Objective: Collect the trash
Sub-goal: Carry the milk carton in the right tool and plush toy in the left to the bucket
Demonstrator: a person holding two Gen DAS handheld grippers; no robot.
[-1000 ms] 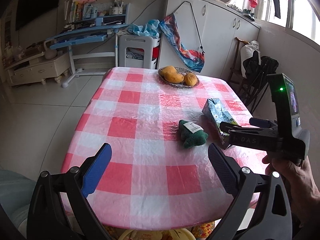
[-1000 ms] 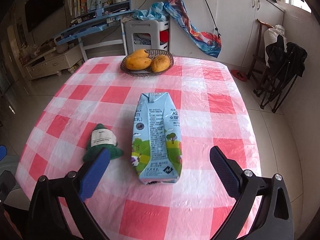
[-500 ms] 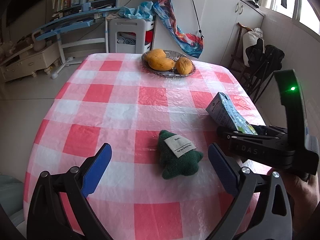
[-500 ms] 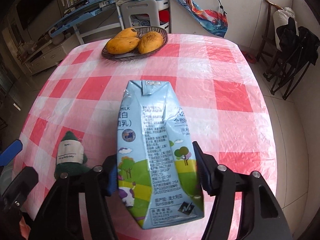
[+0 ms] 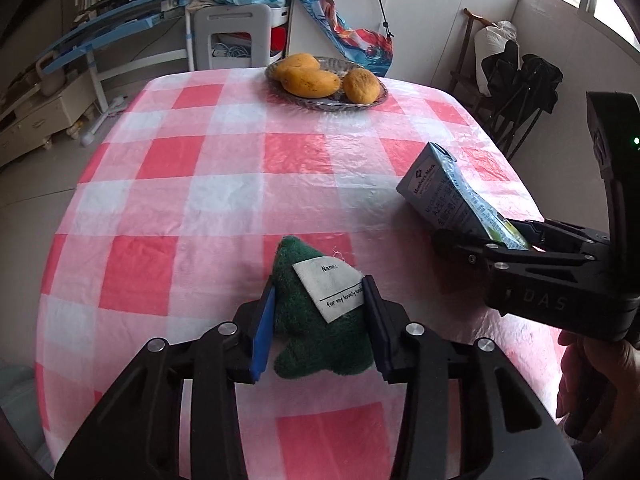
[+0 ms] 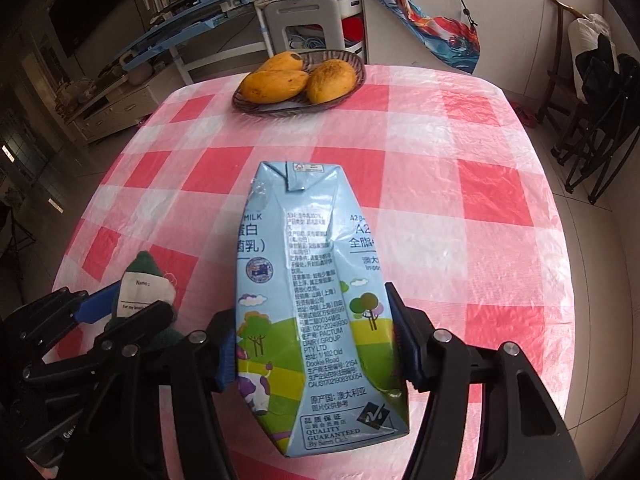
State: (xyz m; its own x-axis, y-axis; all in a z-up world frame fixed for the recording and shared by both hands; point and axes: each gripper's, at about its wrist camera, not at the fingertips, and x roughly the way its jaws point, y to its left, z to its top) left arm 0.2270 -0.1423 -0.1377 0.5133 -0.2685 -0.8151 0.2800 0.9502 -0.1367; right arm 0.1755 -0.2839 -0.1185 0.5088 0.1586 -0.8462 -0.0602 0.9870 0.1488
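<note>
Low over the near edge of the checked tablecloth [image 5: 224, 184], the left gripper [image 5: 318, 322] reaches forward, its fingers clamped on a green plush tree [image 5: 320, 320] with a white name tag. To its right, the right gripper [image 6: 314, 344] squeezes a dented light-blue milk carton [image 6: 316, 292], tilted off the cloth. A basket of mangoes [image 6: 298, 80] sits far.

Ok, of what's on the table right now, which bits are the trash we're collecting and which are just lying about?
Part of the job:
- milk carton, clamped in the right gripper
- green plush tree, clamped in the left gripper

Just lying about:
- basket with three mangoes at the table's far end
- checked tablecloth
</note>
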